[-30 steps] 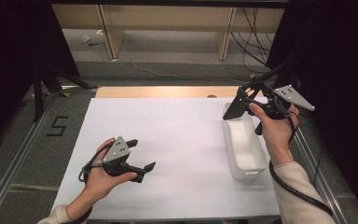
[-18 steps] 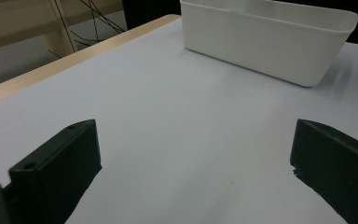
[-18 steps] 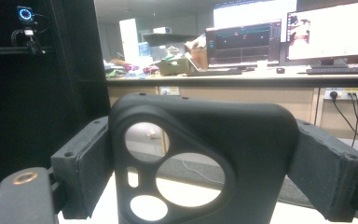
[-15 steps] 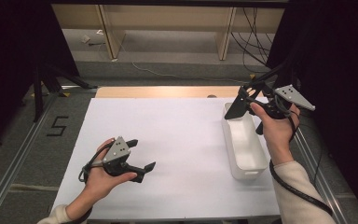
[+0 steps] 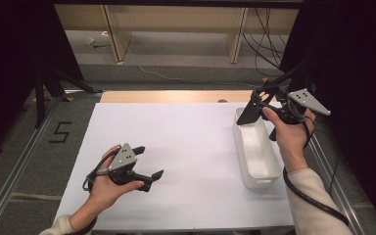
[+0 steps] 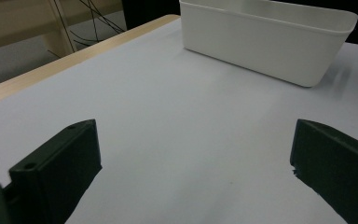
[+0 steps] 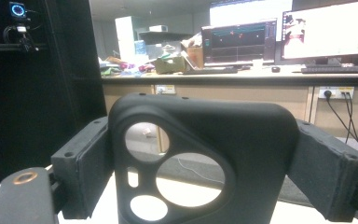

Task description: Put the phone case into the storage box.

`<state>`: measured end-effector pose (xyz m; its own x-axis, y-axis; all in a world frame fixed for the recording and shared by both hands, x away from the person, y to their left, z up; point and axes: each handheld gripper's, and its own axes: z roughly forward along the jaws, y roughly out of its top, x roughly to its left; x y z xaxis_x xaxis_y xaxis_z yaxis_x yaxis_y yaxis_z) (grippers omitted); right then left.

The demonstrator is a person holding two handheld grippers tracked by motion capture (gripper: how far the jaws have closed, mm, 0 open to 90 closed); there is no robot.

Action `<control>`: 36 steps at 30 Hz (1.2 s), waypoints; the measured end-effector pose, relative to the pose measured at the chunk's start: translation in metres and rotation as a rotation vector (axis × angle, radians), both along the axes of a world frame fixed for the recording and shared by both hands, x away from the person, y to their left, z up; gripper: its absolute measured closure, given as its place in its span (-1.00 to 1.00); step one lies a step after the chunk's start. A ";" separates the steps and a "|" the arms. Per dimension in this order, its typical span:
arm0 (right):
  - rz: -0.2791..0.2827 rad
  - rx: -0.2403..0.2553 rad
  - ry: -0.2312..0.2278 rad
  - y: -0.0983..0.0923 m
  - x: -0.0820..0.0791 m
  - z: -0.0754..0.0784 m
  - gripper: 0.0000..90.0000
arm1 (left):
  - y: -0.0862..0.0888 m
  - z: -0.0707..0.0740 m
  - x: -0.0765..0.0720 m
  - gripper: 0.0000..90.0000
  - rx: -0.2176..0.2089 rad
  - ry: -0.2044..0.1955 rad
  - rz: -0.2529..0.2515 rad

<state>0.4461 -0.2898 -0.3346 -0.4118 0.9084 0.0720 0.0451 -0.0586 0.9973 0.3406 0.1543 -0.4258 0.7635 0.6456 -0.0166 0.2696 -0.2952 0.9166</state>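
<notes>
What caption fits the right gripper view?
Tongs clamp a black phone case, with desks and monitors behind.

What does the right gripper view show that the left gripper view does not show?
The right gripper view shows a black phone case with round camera cutouts clamped between the right gripper and, far behind, a desk with lit computer monitors. The left gripper view shows the open left gripper low over the white table sheet, with the long white plastic bin ahead. Both look along a pair of black jaws and catch some pale table surface.
</notes>
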 end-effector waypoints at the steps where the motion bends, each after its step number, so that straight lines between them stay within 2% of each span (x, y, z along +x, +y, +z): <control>1: -0.002 0.000 0.000 0.000 0.000 0.000 -0.66 | 0.000 0.000 0.000 -0.97 0.000 0.000 0.000; 36: -0.031 -0.028 0.000 -0.002 0.012 -0.001 -0.66 | 0.000 0.000 0.000 -0.97 0.000 0.001 -0.002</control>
